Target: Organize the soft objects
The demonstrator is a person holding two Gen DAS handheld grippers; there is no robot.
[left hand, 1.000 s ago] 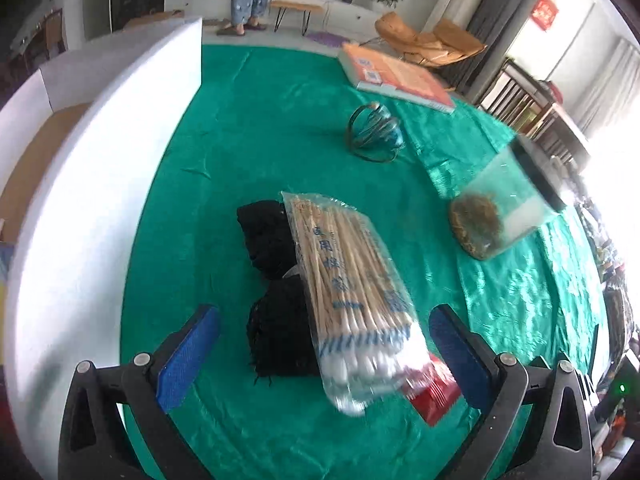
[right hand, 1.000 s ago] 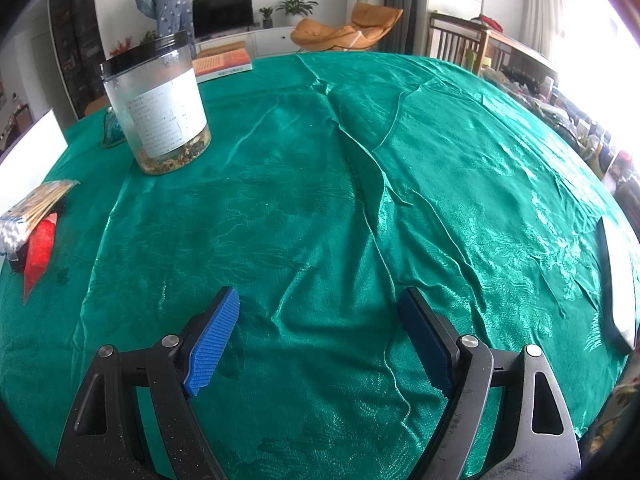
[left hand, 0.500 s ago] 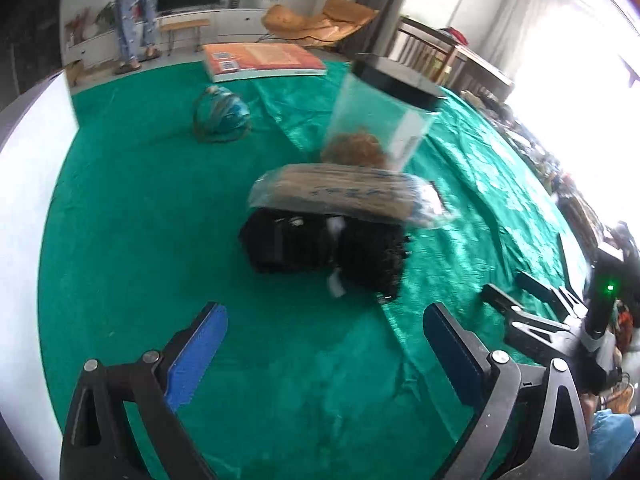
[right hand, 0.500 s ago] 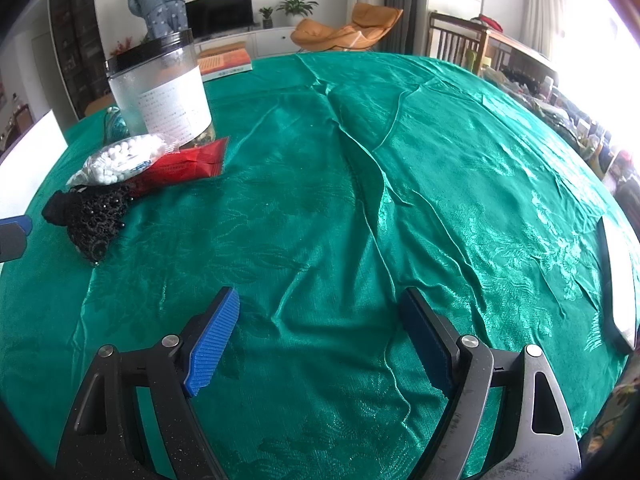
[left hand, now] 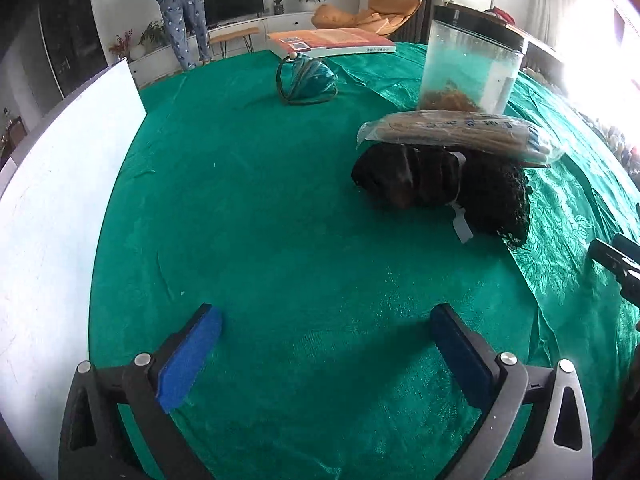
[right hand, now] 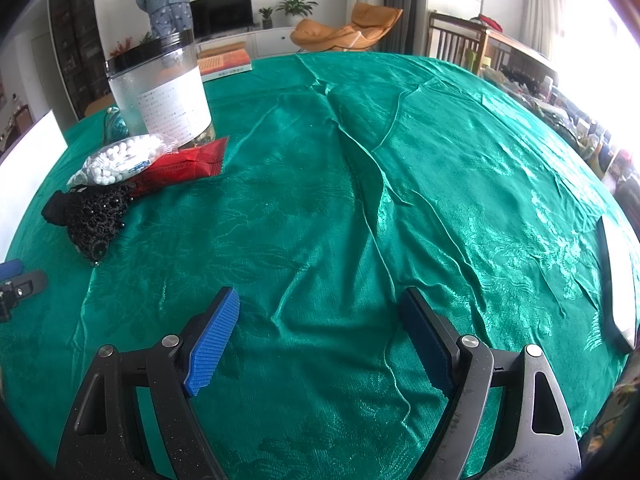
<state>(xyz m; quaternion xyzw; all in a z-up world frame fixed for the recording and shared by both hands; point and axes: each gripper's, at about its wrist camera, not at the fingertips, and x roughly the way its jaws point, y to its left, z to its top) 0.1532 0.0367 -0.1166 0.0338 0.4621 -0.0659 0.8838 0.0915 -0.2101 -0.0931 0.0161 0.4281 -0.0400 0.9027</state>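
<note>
A black knitted soft bundle (left hand: 444, 188) lies on the green tablecloth, right of centre in the left wrist view, with a clear bag of cotton swabs (left hand: 456, 134) resting on top. In the right wrist view the black bundle (right hand: 90, 216), the swab bag (right hand: 120, 158) and a red packet (right hand: 184, 164) lie at the far left. My left gripper (left hand: 326, 354) is open and empty, well short of the bundle. My right gripper (right hand: 316, 340) is open and empty over bare cloth.
A clear jar with a black lid (left hand: 470, 68) stands behind the bundle. A teal pouch (left hand: 306, 82) and an orange book (left hand: 332, 42) lie farther back. A white board (left hand: 60, 184) stands along the left. A white flat object (right hand: 618, 280) lies at the right table edge.
The left gripper has swung round and pulled back, so the bundle and swab bag now sit farther off to the right. In the right view the pile shifted into view at left.
</note>
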